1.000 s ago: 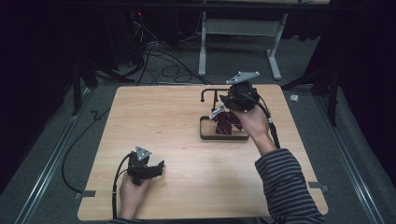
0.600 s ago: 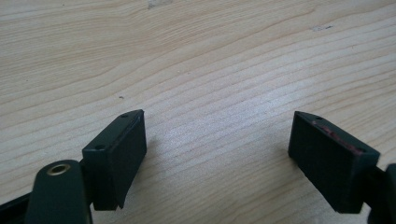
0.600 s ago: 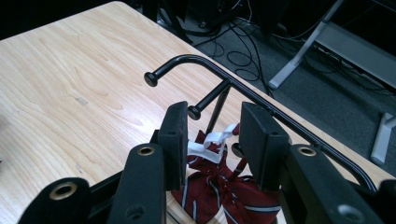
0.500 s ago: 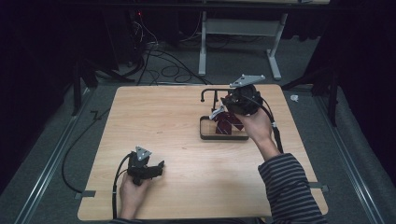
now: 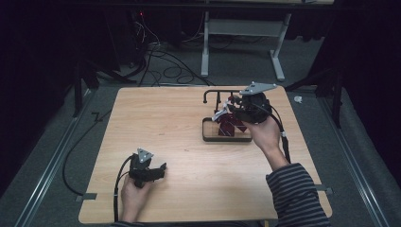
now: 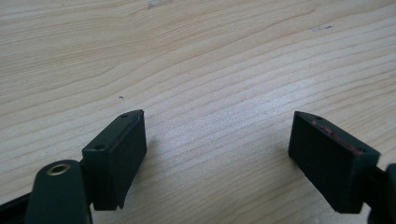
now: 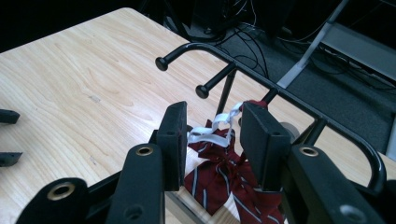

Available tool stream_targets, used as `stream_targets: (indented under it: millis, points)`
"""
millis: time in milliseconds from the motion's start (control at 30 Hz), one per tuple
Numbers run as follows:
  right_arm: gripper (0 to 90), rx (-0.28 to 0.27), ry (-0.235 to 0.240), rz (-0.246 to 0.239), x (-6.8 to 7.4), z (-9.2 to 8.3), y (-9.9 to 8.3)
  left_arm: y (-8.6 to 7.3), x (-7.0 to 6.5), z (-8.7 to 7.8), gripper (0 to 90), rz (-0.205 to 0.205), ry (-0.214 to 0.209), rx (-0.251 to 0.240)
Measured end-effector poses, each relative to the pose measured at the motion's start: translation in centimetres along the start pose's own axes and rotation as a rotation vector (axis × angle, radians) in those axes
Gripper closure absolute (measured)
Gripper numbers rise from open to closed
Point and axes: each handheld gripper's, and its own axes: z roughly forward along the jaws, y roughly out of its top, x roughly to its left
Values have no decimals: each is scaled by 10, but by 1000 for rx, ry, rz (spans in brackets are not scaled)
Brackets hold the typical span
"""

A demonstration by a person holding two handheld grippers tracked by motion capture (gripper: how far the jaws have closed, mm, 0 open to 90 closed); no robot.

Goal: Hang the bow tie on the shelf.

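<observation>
Right gripper [image 5: 235,108] has shifted along the black rack [image 7: 261,79], jaws just opening; right gripper view shows white strap [image 7: 210,135] and red striped tie [image 7: 219,179] between them, ungripped; left gripper [image 6: 217,158] open over bare table [image 6: 196,70]

Crumpled maroon striped bow tie [image 7: 219,172] with white strap [image 7: 210,135], in black tray [image 5: 208,137]

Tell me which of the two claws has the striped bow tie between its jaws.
The right claw: its jaws, just opening, flank the dark red striped bow tie hung on the black metal rack. The left claw frames bare wood.
</observation>
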Motion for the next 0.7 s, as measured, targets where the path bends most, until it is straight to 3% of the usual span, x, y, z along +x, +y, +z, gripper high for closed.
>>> stream_targets:
  millis: [400, 700]
  points:
    - [608, -16, 2, 36, -2, -10, -19, 0, 0, 0, 197, 0, 0, 0]
    - [606, -31, 7, 103, -6, -19, -43, 0, 0, 0, 197, 0, 0, 0]
